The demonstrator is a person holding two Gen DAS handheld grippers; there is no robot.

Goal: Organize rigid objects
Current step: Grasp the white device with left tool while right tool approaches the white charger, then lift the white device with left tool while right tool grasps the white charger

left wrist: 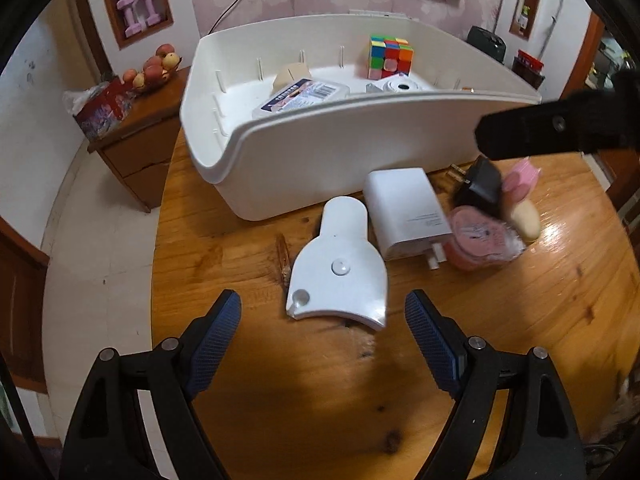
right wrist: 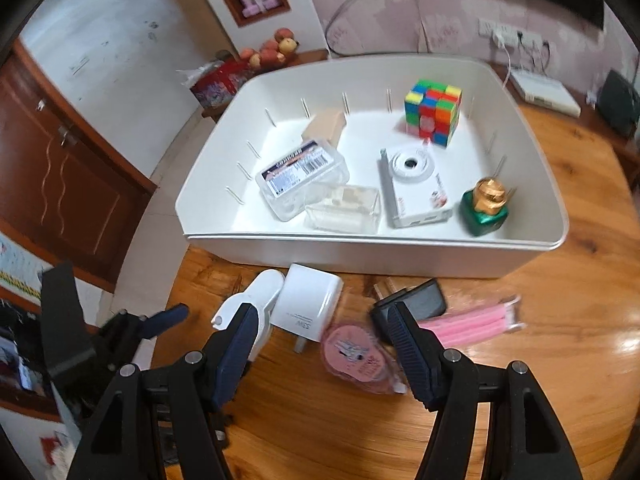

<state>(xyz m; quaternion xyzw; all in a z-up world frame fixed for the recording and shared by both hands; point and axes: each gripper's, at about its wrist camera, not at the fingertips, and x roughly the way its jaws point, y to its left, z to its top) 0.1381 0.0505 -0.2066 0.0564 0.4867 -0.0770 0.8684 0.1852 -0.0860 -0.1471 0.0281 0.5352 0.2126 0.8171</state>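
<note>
Nearest the left wrist camera, the left gripper [left wrist: 323, 334] has its fingers released and empty, spread either side of a flat white scraper-shaped gadget [left wrist: 340, 268] that lies on the wooden counter [left wrist: 500, 320]. The right gripper [right wrist: 320, 354] is likewise released, holding nothing, its tips over a round pink tape case [right wrist: 358, 358].

Just beyond sit a white charger [right wrist: 308, 300], a black plug adapter [right wrist: 416, 304] and a pink packet [right wrist: 476, 320], all loose on the counter in front of the white bin [right wrist: 400, 256].

Inside the bin already lie a clear labelled box [right wrist: 302, 178], a second clear box [right wrist: 344, 210], a white camera [right wrist: 414, 184], a green bottle with a gold cap [right wrist: 484, 206], a wooden block [right wrist: 324, 126] and a colour cube [right wrist: 434, 112].

The step in hand looks like reaching for the next loose items. Next, each gripper needs to settle over its target, close squarely on it, lift clear of the bin's front wall and set it in a free spot inside.
</note>
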